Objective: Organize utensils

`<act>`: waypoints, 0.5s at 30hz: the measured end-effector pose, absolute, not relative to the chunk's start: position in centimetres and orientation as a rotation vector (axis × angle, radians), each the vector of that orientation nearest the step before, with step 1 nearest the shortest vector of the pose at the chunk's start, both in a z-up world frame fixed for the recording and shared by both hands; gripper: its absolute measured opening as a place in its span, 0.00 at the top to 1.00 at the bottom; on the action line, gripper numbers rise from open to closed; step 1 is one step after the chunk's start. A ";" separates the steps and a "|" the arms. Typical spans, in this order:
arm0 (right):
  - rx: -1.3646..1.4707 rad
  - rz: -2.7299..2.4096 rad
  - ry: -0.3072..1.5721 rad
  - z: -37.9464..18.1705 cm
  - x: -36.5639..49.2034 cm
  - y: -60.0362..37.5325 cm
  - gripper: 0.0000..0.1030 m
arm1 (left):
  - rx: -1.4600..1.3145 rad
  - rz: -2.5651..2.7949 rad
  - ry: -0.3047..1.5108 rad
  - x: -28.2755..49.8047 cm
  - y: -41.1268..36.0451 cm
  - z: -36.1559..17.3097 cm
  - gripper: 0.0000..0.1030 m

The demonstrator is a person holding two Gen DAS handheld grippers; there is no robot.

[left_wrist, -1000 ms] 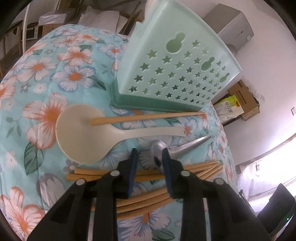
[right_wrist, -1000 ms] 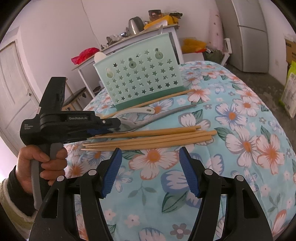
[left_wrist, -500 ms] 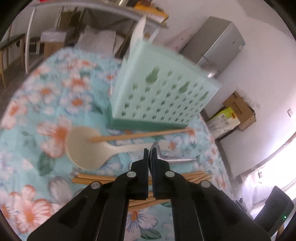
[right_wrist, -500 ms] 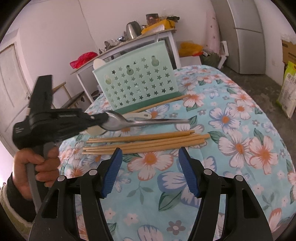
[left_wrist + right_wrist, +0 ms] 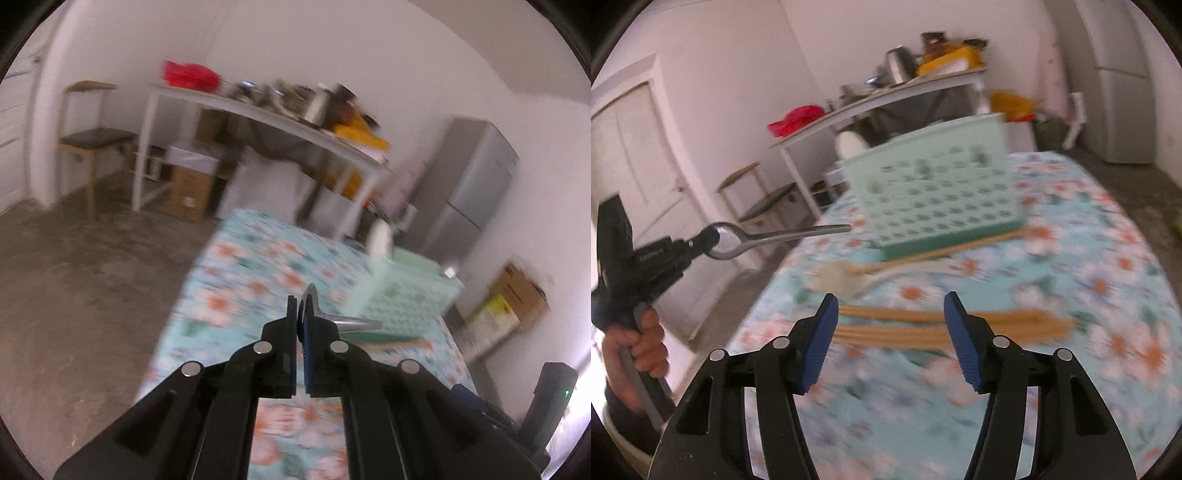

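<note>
My left gripper (image 5: 301, 306) is shut on the bowl of a metal spoon (image 5: 354, 323). It holds the spoon (image 5: 738, 240) in the air, left of the table, handle pointing right toward the mint star-holed basket (image 5: 942, 195). My right gripper (image 5: 888, 314) hovers above the flowered tablecloth (image 5: 1108, 295), jaws closing with nothing between the pads. Below and beyond it lies a bundle of wooden chopsticks (image 5: 923, 326). A white ladle (image 5: 842, 277) and a single chopstick (image 5: 942, 253) lie in front of the basket.
A white spoon (image 5: 849, 146) stands in the basket's left end. The table's left edge drops to bare concrete floor (image 5: 92, 277). Behind are a cluttered white side table (image 5: 886, 99), a stool (image 5: 764, 206), a grey fridge (image 5: 1123, 81) and a cardboard box (image 5: 521, 295).
My left gripper shut on the metal spoon, lifted it off the table and swung it up and left. My right gripper rose a little and its jaws narrowed slightly.
</note>
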State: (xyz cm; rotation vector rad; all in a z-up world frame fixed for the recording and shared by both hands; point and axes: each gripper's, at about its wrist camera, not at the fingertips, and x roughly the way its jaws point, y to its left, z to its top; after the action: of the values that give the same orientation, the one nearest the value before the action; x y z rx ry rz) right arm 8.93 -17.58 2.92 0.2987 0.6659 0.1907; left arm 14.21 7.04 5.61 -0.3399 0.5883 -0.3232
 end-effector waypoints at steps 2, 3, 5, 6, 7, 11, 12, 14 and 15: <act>0.272 0.231 0.689 2.9 10.7 -16.0 0.49 | -0.355 -0.265 0.561 14.0 9.0 5.7 0.98; 0.251 0.247 0.704 2.9 11.6 -15.0 0.50 | -0.358 -0.248 0.553 14.0 9.5 5.6 0.98; 0.198 0.275 0.740 2.4 13.6 -13.0 0.51 | -0.362 -0.206 0.530 13.8 10.9 5.4 0.98; 0.162 0.282 0.758 2.1 14.5 -11.9 0.52 | -0.368 -0.193 0.526 13.9 11.4 5.2 0.98; 0.116 0.293 0.777 1.7 15.6 -10.6 0.52 | -0.376 -0.186 0.525 14.0 11.9 5.0 0.98; -0.054 0.273 0.820 -0.2 18.1 -7.3 0.54 | -0.395 -0.174 0.531 14.3 13.1 4.2 0.98; -0.092 0.263 0.828 -0.7 18.5 -6.7 0.55 | -0.397 -0.174 0.534 14.5 13.2 4.0 0.98; -0.163 0.245 0.846 -1.7 19.5 -5.6 0.59 | -0.402 -0.169 0.539 14.8 13.5 3.6 0.98; -0.185 0.241 0.851 -2.1 19.7 -5.4 0.59 | -0.407 -0.167 0.541 15.0 13.8 3.4 0.98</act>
State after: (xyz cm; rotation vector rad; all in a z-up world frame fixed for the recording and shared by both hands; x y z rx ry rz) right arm 19.73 -5.39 -2.11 -0.1851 0.8506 0.2413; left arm 14.96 13.82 3.40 -0.4069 0.5411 -0.1668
